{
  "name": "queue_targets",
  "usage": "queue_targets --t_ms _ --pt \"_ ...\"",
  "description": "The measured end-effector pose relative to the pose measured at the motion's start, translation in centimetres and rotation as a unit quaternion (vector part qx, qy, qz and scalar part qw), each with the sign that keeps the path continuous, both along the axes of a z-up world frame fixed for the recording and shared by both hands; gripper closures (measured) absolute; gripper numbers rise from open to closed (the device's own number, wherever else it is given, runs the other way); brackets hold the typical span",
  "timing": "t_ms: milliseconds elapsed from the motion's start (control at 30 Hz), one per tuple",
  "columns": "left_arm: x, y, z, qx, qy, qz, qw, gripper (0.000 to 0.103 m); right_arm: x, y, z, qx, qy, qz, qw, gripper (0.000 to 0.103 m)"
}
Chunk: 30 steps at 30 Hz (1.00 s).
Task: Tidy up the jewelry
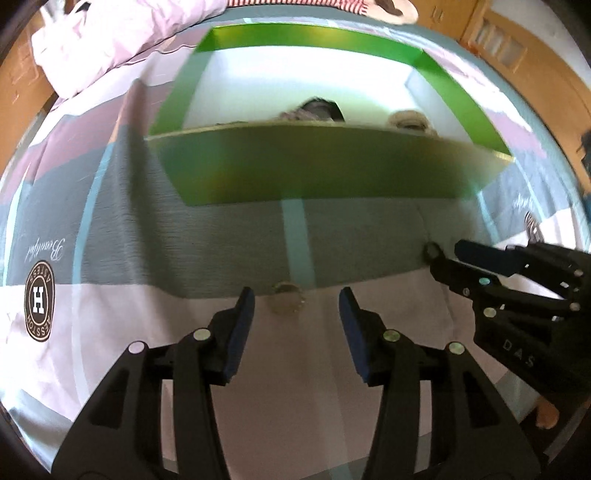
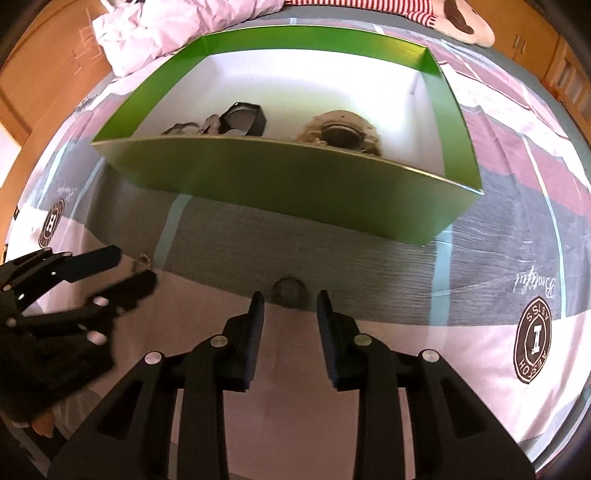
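A green box point(image 1: 325, 166) with a white inside stands on the bed sheet ahead of both grippers. In it lie a black bracelet point(image 2: 243, 118) and a beige beaded piece point(image 2: 340, 129). A small gold round piece point(image 1: 286, 300) rests on the sheet just past my left gripper point(image 1: 296, 308), whose jaws stand wide apart around it without touching. A dark round ring point(image 2: 289, 291) lies on the sheet at the tips of my right gripper point(image 2: 290, 301), which is open, its pads clear of the ring. Each gripper shows in the other's view, the right gripper point(image 1: 445, 252) and the left gripper point(image 2: 129, 267).
The sheet has pink, grey and white panels with round brown logos point(image 1: 38, 299). A pale pink duvet point(image 1: 110, 37) is bunched at the back left, and a striped plush toy point(image 2: 424, 11) lies behind the box. Wooden cupboards point(image 2: 37, 74) stand along both sides.
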<state>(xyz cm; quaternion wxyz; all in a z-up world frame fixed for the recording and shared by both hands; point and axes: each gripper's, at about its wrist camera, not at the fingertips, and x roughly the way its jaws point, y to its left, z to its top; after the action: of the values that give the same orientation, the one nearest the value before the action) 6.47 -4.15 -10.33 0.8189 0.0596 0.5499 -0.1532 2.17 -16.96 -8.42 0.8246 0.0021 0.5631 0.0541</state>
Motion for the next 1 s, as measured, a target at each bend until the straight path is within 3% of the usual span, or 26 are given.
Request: queue_targets --t_ms 167,433,467,533,600,900,1000 --pt "-0.2 -1.2 -1.0 0.025 -0.005 -0.006 0.9997 0.054 0.3 0.8 -0.6 -0.006 0.005 0.004 1.000 0.073" --pt "-0.5 -0.9 -0.9 0.030 -0.009 -0.006 0.9995 0.057 0.4 1.8 -1.1 -0.026 -0.003 0.009 1.000 0.074" --pt "-0.6 -0.9 -0.9 0.031 -0.010 -0.005 0.9995 0.059 0.4 1.9 -1.2 -0.029 -0.004 0.011 1.000 0.074" --pt "-0.2 -0.7 -0.7 0.030 -0.012 -0.004 0.9995 0.073 0.4 2.2 -1.3 -0.031 -0.008 0.015 0.999 0.074" --pt "-0.3 -0.6 -0.6 0.028 -0.014 -0.005 0.9995 0.082 0.3 2.5 -1.3 -0.033 -0.015 0.020 0.999 0.087" --pt "-0.6 -0.2 0.5 0.025 -0.031 0.004 0.9992 0.082 0.6 2.7 -0.1 -0.009 -0.045 0.018 0.999 0.087" --pt "-0.8 0.4 1.5 0.018 -0.047 0.012 0.9987 0.082 0.4 1.7 1.8 0.028 -0.084 0.014 0.996 0.087"
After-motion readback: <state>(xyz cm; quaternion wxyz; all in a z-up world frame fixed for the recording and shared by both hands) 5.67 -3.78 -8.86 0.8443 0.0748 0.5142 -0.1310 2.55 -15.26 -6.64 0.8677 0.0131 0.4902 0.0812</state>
